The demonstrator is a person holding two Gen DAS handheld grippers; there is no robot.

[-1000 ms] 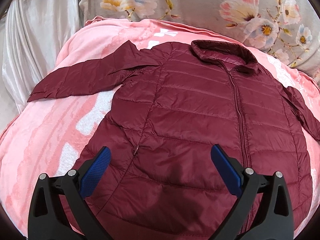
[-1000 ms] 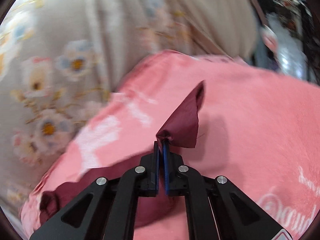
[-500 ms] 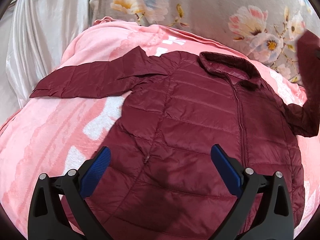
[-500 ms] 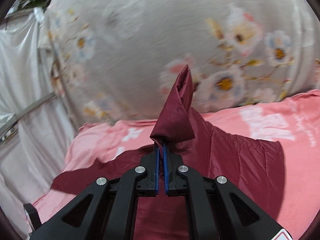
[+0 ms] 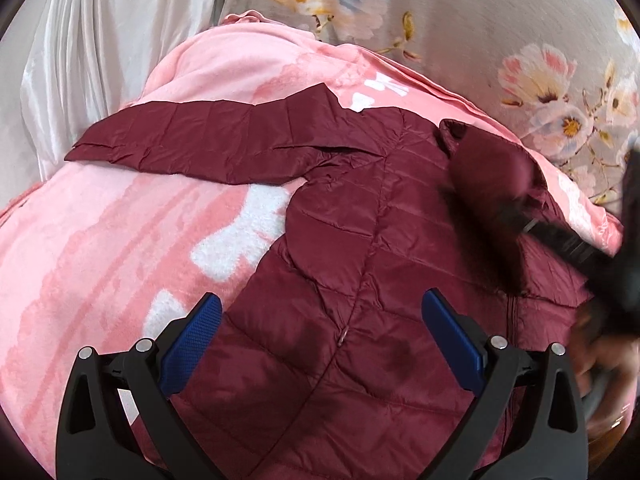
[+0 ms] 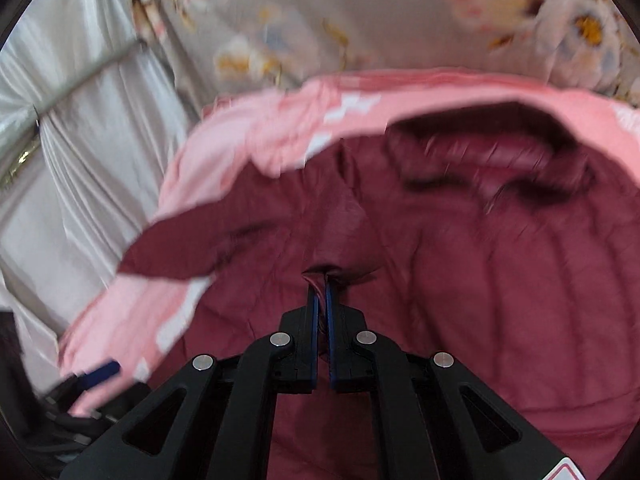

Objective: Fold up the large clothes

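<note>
Right tool pinching quilted maroon jacket sleeve, fleecy pink blanket

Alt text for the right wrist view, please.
The right gripper, shut on a maroon sleeve, holds it over the chest of a maroon puffer jacket spread on a pink blanket. The picture is motion-blurred.

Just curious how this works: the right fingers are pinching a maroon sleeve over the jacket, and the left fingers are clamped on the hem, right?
Not quite. The left gripper is open and holds nothing, as the left wrist view shows. The right gripper does pinch the sleeve over the jacket.
</note>
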